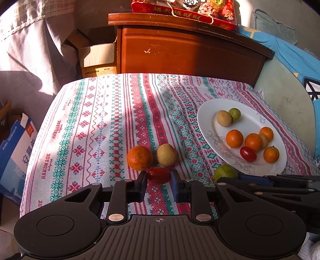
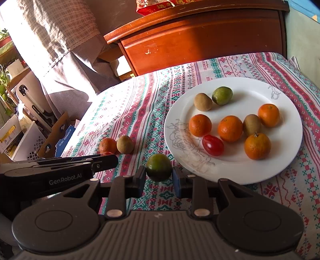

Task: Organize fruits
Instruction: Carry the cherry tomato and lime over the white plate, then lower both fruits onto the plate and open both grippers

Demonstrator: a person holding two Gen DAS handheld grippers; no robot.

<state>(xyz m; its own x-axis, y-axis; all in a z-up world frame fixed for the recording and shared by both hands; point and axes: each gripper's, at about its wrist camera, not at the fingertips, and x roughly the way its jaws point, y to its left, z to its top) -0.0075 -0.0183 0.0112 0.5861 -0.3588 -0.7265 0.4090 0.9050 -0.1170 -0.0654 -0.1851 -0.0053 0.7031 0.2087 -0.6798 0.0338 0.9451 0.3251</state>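
A white plate on the patterned tablecloth holds several oranges, kiwis, a green lime and a red tomato; it also shows in the right wrist view. My left gripper is shut on a red tomato resting on the cloth. An orange and a kiwi lie just beyond it. My right gripper is shut on a green lime beside the plate's near-left rim; the lime also shows in the left wrist view.
A wooden nightstand stands behind the table with a red gift box on top. Cardboard boxes sit on the floor at the left. A blue cushion is at the right.
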